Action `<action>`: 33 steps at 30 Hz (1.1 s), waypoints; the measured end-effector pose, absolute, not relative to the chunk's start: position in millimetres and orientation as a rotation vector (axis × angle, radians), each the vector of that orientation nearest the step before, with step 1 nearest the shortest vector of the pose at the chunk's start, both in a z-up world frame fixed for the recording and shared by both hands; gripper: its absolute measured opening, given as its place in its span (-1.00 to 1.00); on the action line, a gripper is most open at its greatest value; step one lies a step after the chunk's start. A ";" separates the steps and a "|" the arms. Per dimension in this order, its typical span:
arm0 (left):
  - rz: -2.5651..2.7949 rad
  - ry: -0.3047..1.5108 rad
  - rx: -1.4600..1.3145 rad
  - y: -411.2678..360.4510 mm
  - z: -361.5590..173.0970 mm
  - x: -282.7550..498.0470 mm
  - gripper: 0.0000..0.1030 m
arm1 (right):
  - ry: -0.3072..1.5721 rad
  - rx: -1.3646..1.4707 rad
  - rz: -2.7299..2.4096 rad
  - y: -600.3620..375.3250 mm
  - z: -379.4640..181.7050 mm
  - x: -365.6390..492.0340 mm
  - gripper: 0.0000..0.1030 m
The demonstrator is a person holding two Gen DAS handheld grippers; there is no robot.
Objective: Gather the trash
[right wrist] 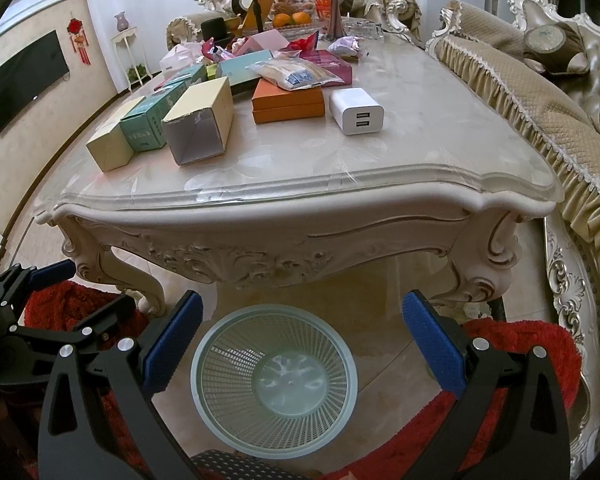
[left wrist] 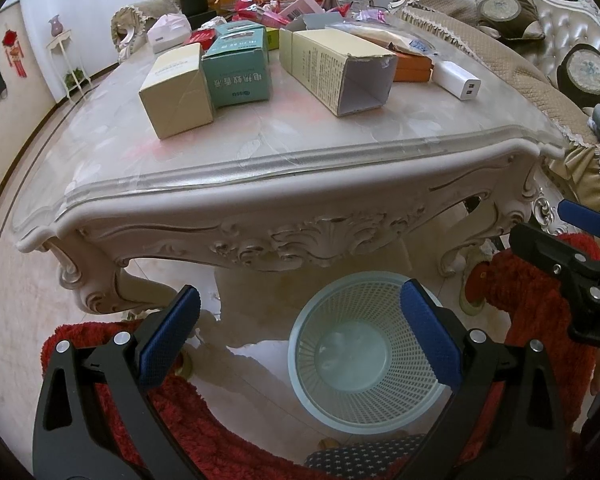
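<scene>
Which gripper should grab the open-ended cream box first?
Probably the right gripper: it's open, and the open-ended cream box lies nearer its side than the left gripper, which faces the closed cream box. The basket sits below both.

I face a carved cream surface (right wrist: 380, 200) with a marbled top under a clear cover. Beneath it the floor (right wrist: 384, 364) is glossy beige tile, with red shaggy rugs (right wrist: 512, 364) on both sides. Right of the surface runs an ornate sofa (right wrist: 548, 92) under a quilted tan throw. Left of it, a dark television (right wrist: 28, 76) hangs on the wall, beside a red knot ornament (right wrist: 78, 38). Daylight is soft.
</scene>
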State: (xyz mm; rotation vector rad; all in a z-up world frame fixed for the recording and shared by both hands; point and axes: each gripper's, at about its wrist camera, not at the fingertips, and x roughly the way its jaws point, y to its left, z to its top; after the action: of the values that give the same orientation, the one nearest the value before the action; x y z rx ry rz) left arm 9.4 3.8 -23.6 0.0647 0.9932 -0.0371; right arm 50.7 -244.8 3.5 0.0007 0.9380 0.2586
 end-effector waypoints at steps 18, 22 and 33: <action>0.003 0.926 0.029 15.0 -11.8 3.9 0.88 | 0.791 0.032 0.239 -260.0 21.4 48.1 0.86; 0.076 0.804 0.032 36.8 17.3 23.4 0.88 | 0.747 0.015 0.266 -266.5 37.4 74.7 0.86; 0.211 0.749 0.030 69.8 12.6 95.4 0.88 | 0.753 -0.085 0.256 -262.8 27.0 163.8 0.86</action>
State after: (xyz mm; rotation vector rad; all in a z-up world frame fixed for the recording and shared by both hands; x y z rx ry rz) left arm 95.4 69.8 12.6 0.0301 0.7490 0.2108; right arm 163.8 -262.8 27.0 -0.0848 0.7526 0.2563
